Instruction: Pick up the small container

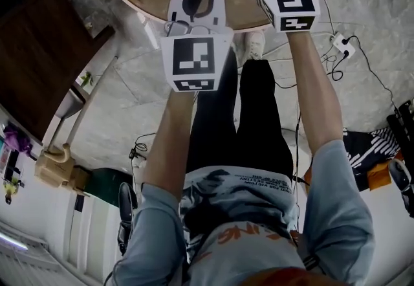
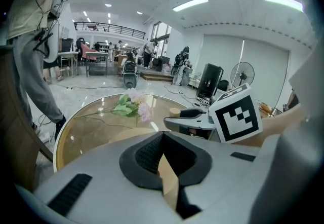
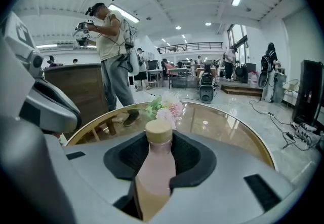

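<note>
The right gripper (image 3: 156,143) pinches the small container (image 3: 154,175) at its body; it is likely light, stiff, smooth and slippery. The left gripper (image 2: 162,138) is pressed together, empty.

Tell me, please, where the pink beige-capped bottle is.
In the right gripper view, the pink bottle sits between the right gripper's jaws, before the pink flowers.

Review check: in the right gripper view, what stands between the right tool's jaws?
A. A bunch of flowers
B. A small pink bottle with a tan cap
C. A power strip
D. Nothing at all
B: the small pink bottle with its tan cap rises between the jaws of the right tool, while the flowers lie farther off, outside them.
</note>
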Motion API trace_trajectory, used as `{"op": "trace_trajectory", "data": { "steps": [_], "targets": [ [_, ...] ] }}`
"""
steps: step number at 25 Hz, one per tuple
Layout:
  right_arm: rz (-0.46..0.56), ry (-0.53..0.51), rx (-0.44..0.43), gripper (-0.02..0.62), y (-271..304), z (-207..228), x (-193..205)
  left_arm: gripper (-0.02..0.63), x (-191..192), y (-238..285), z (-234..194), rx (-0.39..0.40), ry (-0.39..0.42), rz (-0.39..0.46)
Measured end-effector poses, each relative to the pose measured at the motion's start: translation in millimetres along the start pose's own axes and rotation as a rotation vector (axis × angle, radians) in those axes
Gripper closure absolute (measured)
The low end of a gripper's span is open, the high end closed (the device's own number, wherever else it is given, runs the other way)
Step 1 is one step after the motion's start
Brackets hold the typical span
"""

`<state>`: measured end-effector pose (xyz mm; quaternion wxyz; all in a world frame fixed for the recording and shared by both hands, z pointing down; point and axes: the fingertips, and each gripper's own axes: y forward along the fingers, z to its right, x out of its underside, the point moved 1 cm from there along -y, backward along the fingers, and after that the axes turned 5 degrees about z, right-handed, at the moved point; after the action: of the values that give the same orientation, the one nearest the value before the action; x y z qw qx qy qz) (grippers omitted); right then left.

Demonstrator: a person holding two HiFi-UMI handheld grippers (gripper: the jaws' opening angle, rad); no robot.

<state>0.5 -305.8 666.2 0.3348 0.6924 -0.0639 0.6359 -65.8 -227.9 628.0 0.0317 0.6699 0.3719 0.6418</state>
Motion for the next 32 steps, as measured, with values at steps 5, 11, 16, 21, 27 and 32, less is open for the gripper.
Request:
{"op": "trace_trajectory", "data": {
  "steps": [5, 11, 16, 21, 27, 32],
  "targets": [
    [-0.001, 0.049, -0.008, 0.446, -26, 0, -16, 0.583, -16, -15, 4, -0.036, -0.024, 0.045],
    [0.036, 0.038, -0.028, 0.445, -83, -3, -67, 0.583, -60, -42, 34, -0.069, -0.049, 0.144],
    [0.063, 0.013, -0.043, 0.445, -143, -10, -121, 0.583, -114, -81, 55, -0.122, -0.074, 0.245],
    [0.098, 0.016, -0.024, 0.445, -200, -6, -180, 0.583, -170, -133, 65, -0.207, -0.09, 0.314],
    [0.182, 0.002, 0.021, 0.445, -255, -13, -259, 0.583, -226, -198, 80, -0.266, -0.057, 0.374],
    [0.234, -0.056, 0.054, 0.445, -284, -18, -323, 0.582, -280, -236, 94, -0.299, -0.055, 0.449]
  ]
}}
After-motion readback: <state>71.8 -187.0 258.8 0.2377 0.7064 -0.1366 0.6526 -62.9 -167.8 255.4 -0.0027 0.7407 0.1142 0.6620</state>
